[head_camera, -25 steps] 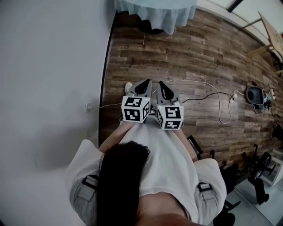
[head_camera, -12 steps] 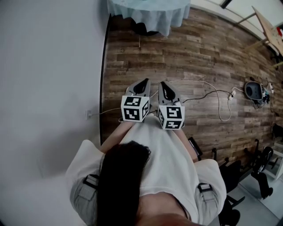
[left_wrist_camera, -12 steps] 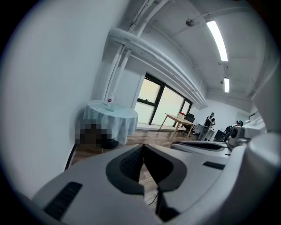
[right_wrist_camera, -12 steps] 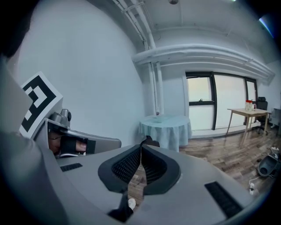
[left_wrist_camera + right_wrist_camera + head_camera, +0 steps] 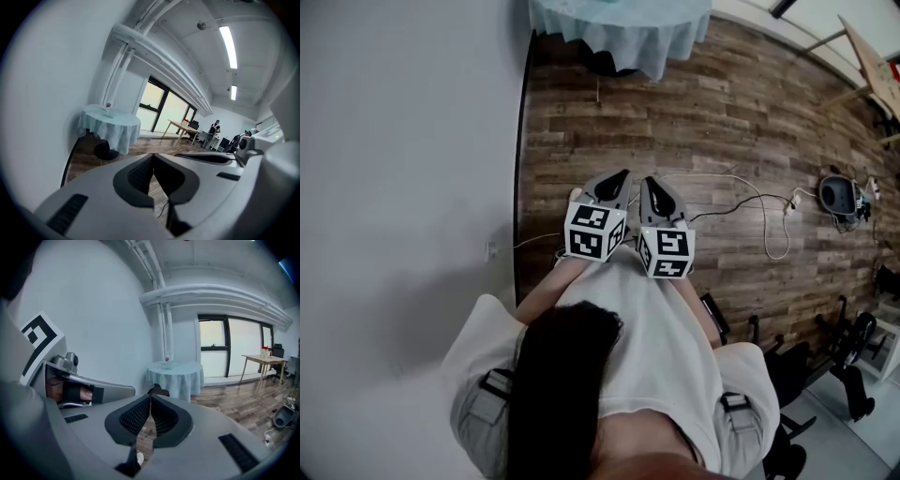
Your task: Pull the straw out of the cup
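Far off, a round table with a pale blue cloth point(image 5: 619, 28) stands by the wall. A small cup with a straw point(image 5: 108, 106) rests on it, too small for detail; the right gripper view also shows the cup point(image 5: 167, 359) on the table point(image 5: 176, 373). My left gripper point(image 5: 615, 174) and right gripper point(image 5: 649, 180) are held side by side in front of the person's body, pointing toward the table. Both are shut with nothing between the jaws: the left gripper point(image 5: 152, 154) and the right gripper point(image 5: 150, 397) each show their tips meeting.
A white wall point(image 5: 403, 141) runs along the left of the wooden floor point(image 5: 694, 103). A white cable point(image 5: 769, 220) and a grey round device point(image 5: 842, 199) lie on the floor at right. A wooden table point(image 5: 872, 56) stands far right, with dark chairs point(image 5: 853, 366) at lower right.
The person has moved a little forward along the wall toward the round table. Both grippers stay shut, side by side.
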The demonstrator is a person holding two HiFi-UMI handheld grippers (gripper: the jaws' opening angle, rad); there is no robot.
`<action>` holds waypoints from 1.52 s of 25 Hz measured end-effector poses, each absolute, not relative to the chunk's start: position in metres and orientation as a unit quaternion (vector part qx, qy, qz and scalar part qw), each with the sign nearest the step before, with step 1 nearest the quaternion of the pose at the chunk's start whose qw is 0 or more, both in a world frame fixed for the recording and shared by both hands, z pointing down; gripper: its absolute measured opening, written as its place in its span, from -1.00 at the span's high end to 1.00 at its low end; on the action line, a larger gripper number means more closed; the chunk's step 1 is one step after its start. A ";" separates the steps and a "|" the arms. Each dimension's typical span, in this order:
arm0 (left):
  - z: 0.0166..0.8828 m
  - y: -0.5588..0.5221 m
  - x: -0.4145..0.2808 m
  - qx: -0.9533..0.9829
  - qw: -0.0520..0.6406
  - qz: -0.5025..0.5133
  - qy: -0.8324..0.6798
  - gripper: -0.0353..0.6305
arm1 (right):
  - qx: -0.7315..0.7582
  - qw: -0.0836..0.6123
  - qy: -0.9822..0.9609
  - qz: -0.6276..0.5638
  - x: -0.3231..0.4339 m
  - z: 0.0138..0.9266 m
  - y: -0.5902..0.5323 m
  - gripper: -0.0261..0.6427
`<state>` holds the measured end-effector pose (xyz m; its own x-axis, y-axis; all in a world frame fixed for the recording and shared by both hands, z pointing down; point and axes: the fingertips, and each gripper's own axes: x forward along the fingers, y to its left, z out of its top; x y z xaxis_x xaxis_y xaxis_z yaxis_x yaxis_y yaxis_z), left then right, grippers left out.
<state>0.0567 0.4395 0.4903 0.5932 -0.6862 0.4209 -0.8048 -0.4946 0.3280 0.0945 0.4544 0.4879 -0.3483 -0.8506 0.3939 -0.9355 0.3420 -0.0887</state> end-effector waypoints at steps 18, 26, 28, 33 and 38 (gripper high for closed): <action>0.492 0.348 0.017 0.857 0.246 0.126 -0.435 0.87 | 0.558 0.142 -0.806 0.141 0.054 0.493 0.365 0.82; 0.494 0.323 -0.010 0.858 0.259 0.130 -0.424 0.87 | 0.555 0.148 -0.805 0.148 0.023 0.493 0.337 0.82; 0.494 0.315 -0.015 0.859 0.262 0.128 -0.421 0.87 | 0.562 0.145 -0.800 0.153 0.021 0.494 0.328 0.82; 0.492 0.294 -0.034 0.857 0.262 0.120 -0.428 0.87 | 0.564 0.150 -0.799 0.146 0.007 0.492 0.310 0.82; 0.494 0.274 -0.042 0.861 0.257 0.125 -0.420 0.87 | 0.570 0.148 -0.795 0.146 -0.002 0.493 0.290 0.82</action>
<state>-0.0415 0.2740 0.4938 0.6151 -0.6596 0.4319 -0.7884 -0.5143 0.3374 -0.0015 0.2901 0.4928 -0.3074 -0.8625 0.4020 -0.9491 0.3087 -0.0634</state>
